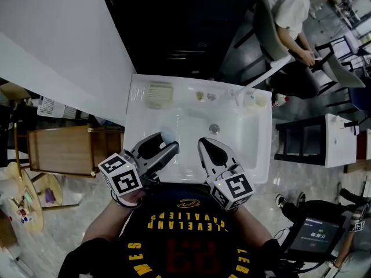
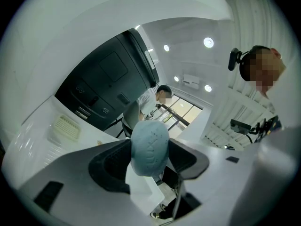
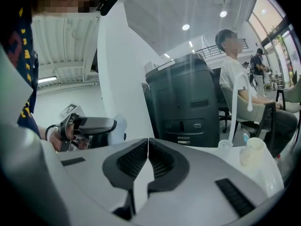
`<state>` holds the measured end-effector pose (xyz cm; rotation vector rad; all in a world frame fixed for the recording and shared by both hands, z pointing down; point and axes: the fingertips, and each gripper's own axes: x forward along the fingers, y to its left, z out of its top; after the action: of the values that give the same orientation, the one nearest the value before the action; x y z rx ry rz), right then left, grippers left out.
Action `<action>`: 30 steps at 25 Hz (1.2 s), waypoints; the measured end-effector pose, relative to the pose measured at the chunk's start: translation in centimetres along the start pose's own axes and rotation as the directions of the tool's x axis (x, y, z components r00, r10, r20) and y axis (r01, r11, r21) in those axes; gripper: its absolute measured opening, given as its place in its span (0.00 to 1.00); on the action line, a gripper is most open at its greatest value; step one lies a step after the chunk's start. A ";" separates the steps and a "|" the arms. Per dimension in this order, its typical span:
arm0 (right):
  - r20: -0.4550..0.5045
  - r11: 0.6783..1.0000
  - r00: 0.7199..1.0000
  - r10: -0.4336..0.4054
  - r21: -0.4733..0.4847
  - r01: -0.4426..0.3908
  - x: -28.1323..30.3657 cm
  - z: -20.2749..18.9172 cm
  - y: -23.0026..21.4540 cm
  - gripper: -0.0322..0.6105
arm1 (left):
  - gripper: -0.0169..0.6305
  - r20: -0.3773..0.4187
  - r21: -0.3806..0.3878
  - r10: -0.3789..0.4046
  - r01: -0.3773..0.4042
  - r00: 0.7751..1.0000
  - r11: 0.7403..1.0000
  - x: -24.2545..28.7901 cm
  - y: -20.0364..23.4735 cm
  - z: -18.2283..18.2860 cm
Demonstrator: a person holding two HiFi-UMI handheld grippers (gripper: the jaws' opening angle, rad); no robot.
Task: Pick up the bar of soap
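A pale blue oval bar of soap [image 2: 149, 147] sits clamped between the jaws of my left gripper [image 2: 150, 160], which is tilted up away from the basin. In the head view the left gripper [image 1: 164, 146] hangs over the near left of the white sink [image 1: 257, 172], and the soap [image 1: 167, 134] shows as a light patch at its tips. My right gripper [image 1: 210, 150] hovers over the near middle of the sink, its jaws pressed together with nothing between them. In the right gripper view the right gripper [image 3: 148, 150] is shut, and the left gripper [image 3: 89, 126] with the soap is off to the left.
A ribbed soap dish [image 1: 159, 93] lies on the sink's back left ledge. A tap [image 1: 262, 79], small cups [image 1: 255, 99] and the drain [image 1: 214, 128] are further back and right. A person sits beyond the sink. A wooden crate [image 1: 64, 149] stands left.
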<state>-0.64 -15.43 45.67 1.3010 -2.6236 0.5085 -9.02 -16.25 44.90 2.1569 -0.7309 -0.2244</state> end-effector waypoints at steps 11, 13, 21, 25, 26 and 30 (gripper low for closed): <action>-0.005 0.999 1.000 -0.029 0.041 0.030 0.2 -0.3 -0.4 0.08 | 0.44 -0.019 0.011 -0.030 0.030 0.999 0.999 0.4 -0.7 0.0; -0.009 0.998 1.000 -0.026 0.050 0.027 0.3 -0.4 -0.3 0.08 | 0.44 -0.028 0.022 -0.035 0.036 0.999 0.999 0.5 -0.7 -0.1; -0.019 0.998 1.000 -0.022 0.056 0.023 0.4 -0.7 -0.1 0.08 | 0.44 -0.045 0.018 -0.025 0.026 0.999 1.000 0.7 -0.8 -0.1; -0.019 0.998 0.999 -0.033 0.059 0.034 0.4 -0.7 -0.2 0.08 | 0.44 -0.048 0.022 -0.033 0.034 0.998 0.999 0.8 -0.9 0.0; -0.018 0.997 0.999 -0.037 0.061 0.038 0.4 -0.8 -0.2 0.08 | 0.44 -0.049 0.023 -0.034 0.035 0.998 0.999 0.8 -1.0 0.0; -0.013 0.997 0.999 -0.043 0.064 0.044 0.3 -0.7 -0.4 0.08 | 0.44 -0.053 0.027 -0.039 0.041 0.998 0.999 0.9 -1.1 -0.1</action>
<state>-0.55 -15.61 46.54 1.3670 -2.5833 0.5966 -7.81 -16.14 44.21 2.1968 -0.6650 -0.1792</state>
